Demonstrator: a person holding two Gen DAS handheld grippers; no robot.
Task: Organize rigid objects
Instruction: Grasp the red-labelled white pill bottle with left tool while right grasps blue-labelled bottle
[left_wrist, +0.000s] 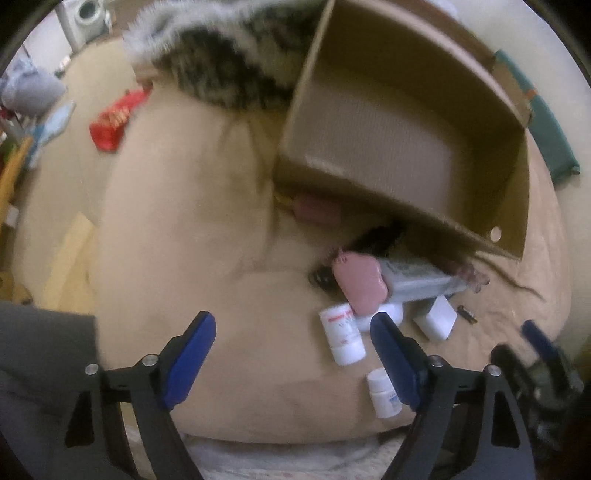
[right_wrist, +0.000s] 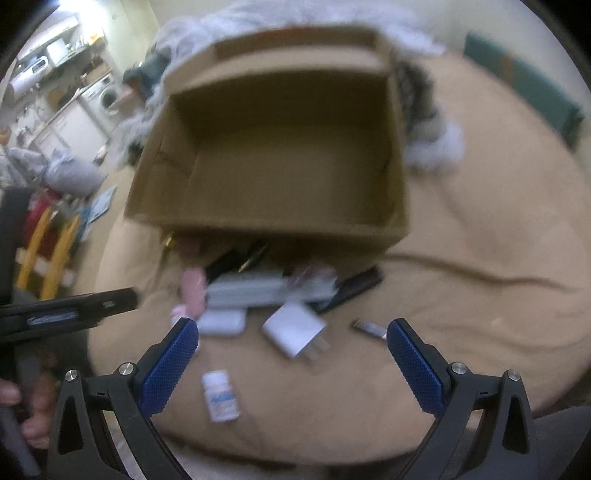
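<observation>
An empty cardboard box (left_wrist: 388, 140) (right_wrist: 288, 166) stands open on a tan bedcover. Small items lie in a heap in front of it: a pink case (left_wrist: 364, 284), a grey carton (left_wrist: 421, 280) (right_wrist: 251, 290), a white charger (left_wrist: 437, 321) (right_wrist: 293, 328), a red-labelled white bottle (left_wrist: 341, 338), a small white bottle (left_wrist: 384, 393) (right_wrist: 219, 395) and a battery (left_wrist: 467, 314) (right_wrist: 369, 328). My left gripper (left_wrist: 293, 325) hangs open over the cover, just left of the bottles. My right gripper (right_wrist: 291, 326) is open above the charger, touching nothing.
A red packet (left_wrist: 114, 118) lies at the far left of the cover. A furry patterned blanket (left_wrist: 221, 62) sits behind the box and a green cloth (left_wrist: 550, 136) to its right. A black comb-like item (right_wrist: 354, 288) lies by the carton. A hand (right_wrist: 14, 406) holds the left tool.
</observation>
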